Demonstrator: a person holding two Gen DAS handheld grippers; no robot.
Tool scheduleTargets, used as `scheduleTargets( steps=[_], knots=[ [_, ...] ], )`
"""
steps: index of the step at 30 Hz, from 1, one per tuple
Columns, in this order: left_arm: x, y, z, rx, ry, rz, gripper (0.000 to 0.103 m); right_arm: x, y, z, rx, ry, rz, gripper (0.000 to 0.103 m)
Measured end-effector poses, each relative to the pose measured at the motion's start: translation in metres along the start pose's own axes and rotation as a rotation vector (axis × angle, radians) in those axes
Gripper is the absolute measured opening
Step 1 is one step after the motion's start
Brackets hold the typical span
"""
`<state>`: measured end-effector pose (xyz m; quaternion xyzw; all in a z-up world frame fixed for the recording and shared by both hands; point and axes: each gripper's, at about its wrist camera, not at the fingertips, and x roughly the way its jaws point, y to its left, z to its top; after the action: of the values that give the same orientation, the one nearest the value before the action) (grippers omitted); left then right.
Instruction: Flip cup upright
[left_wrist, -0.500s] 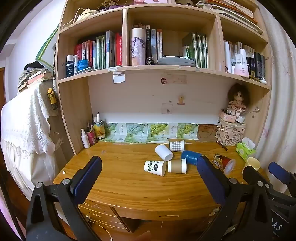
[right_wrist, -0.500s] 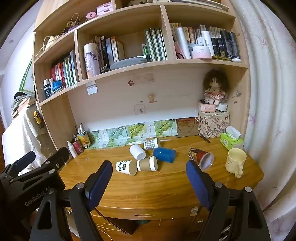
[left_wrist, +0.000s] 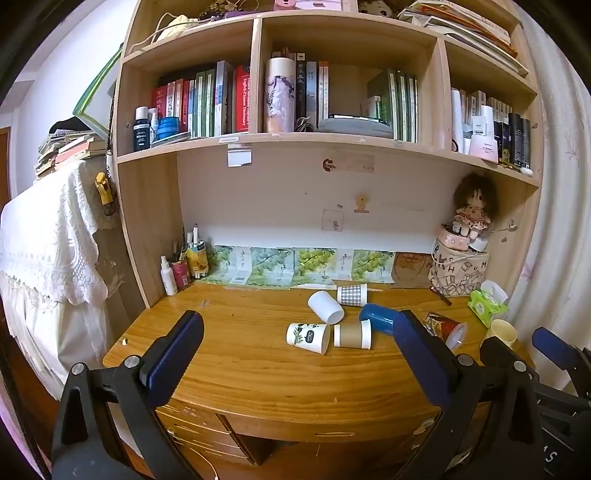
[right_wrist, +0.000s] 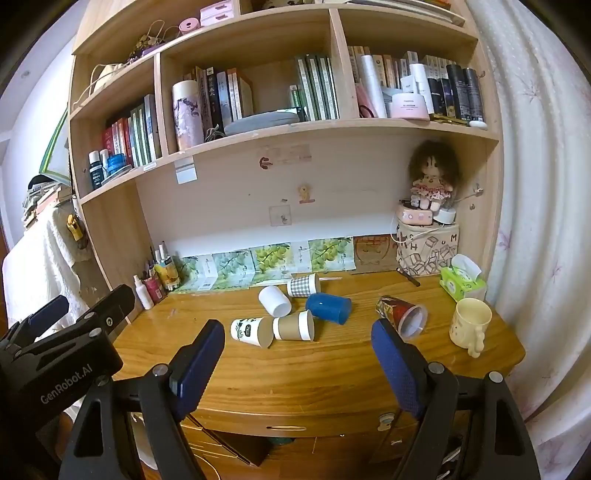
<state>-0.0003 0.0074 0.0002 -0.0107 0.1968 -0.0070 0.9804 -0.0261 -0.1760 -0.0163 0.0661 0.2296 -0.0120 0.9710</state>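
Several cups lie on their sides on the wooden desk (left_wrist: 240, 339): a white leaf-print cup (left_wrist: 308, 336) (right_wrist: 251, 331), a brown paper cup (left_wrist: 352, 334) (right_wrist: 293, 325), a plain white cup (left_wrist: 325, 306) (right_wrist: 274, 301), a checked cup (left_wrist: 351, 294) (right_wrist: 303, 285), a blue cup (left_wrist: 378, 318) (right_wrist: 328, 307) and a red patterned cup (left_wrist: 443, 326) (right_wrist: 400, 314). A cream mug (right_wrist: 469, 325) stands upright at the right. My left gripper (left_wrist: 295, 373) and right gripper (right_wrist: 299, 365) are both open and empty, held in front of the desk's front edge, apart from the cups.
A bookshelf (left_wrist: 258, 140) rises above the desk. A doll on a printed box (right_wrist: 428, 240) and a green tissue pack (right_wrist: 461, 282) stand at the back right. Bottles and a pen pot (left_wrist: 183, 264) stand at the back left. Drawers (right_wrist: 288, 428) are below the desk edge.
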Motion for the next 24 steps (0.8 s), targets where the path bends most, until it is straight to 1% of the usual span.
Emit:
scheduleTargets(
  steps=[24],
  knots=[
    [0.004,0.007,0.001,-0.011,0.002,0.008,0.103,0.008,0.009,-0.001,-0.020,0.011,0.008,0.082]
  ],
)
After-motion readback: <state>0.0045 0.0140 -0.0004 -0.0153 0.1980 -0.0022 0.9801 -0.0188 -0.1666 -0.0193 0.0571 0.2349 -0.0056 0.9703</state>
